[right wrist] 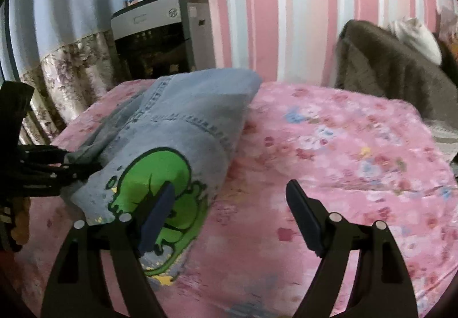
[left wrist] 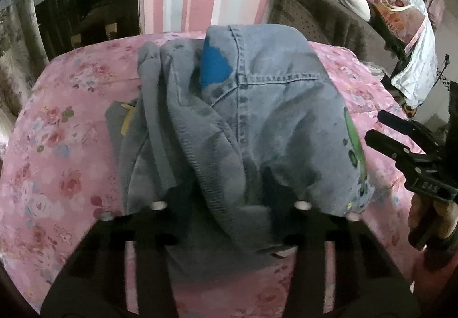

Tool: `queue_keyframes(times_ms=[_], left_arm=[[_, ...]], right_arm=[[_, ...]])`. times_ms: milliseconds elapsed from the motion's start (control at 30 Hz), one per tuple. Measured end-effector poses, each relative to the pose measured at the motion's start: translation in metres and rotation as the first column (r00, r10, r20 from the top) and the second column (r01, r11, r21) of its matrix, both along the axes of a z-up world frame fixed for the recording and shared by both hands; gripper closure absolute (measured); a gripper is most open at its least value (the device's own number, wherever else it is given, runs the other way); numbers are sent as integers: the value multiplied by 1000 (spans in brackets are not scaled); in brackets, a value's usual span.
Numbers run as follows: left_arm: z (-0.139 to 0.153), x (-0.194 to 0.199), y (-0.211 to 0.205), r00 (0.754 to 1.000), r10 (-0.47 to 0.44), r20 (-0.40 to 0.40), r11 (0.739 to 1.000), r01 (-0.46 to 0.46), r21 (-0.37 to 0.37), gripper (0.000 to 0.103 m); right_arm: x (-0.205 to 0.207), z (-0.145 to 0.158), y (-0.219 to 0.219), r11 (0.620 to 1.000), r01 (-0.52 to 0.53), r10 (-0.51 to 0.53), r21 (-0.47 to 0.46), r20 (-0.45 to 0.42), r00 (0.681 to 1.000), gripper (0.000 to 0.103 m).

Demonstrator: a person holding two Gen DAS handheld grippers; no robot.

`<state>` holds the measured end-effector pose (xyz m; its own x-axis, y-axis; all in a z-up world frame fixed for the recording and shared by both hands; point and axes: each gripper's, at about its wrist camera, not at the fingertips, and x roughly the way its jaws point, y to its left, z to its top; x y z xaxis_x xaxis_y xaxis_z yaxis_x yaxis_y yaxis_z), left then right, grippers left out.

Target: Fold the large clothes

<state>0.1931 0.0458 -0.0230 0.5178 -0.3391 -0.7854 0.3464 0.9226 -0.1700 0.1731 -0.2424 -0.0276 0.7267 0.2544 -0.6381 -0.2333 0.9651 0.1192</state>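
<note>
I am mid-fold: left gripper (left wrist: 226, 203) fingers clenching bunched edge of denim garment (left wrist: 257, 106), lying center frame on pink floral bed (left wrist: 65, 146). Right gripper (right wrist: 229, 203) fingers released, hovering beside green print. Next, I judge, right needs grasping free edge.

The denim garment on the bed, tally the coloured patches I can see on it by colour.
Green patch: 1
Blue patch: 1
Yellow patch: 1
Total: 3 patches on the denim garment, counted across both wrist views.
</note>
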Motion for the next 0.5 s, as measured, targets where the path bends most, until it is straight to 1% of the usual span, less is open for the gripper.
queue_keyframes(times_ms=[33,67,100,200,233,267,300,333,367,400,500], left_arm=[[-1,0,1,1000,-3,1,1000,3,-6,75],[-2,0,2,1000,-6,-1,1000,6,-12,76],[-2,0,2,1000,-10,-1,1000,10,-13,80],[2,-7,2,999,-11,36,1000,11,6,92],[7,-11,1,997,-3,71,1000,1,30,94],[10,-15,0,995,4,97,999,-8,47,95],[14,-19,2,992,12,125,998,-20,62,95],[17,-21,5,991,19,133,997,-28,66,96],[18,-22,9,990,25,139,997,-36,74,97],[19,-25,13,989,32,146,996,-45,82,97],[14,-35,24,988,40,148,991,-58,124,97]], right_arm=[[1,-2,0,1000,1,-1,16,-4,1000,23],[3,-3,1,1000,1,-1,27,-5,1000,23],[5,-4,1,999,-5,5,45,-10,1000,23],[9,-9,2,997,-29,31,64,-30,999,25],[10,-9,3,996,-45,47,70,-28,998,34],[9,-7,6,996,-62,64,70,-25,998,46],[9,-5,11,997,-64,65,49,-18,998,48],[8,-3,15,997,-66,66,29,-6,998,50],[7,-1,18,997,-77,77,18,5,997,58],[6,2,26,996,-92,92,4,14,996,61],[7,5,43,992,-122,122,-14,7,992,62]])
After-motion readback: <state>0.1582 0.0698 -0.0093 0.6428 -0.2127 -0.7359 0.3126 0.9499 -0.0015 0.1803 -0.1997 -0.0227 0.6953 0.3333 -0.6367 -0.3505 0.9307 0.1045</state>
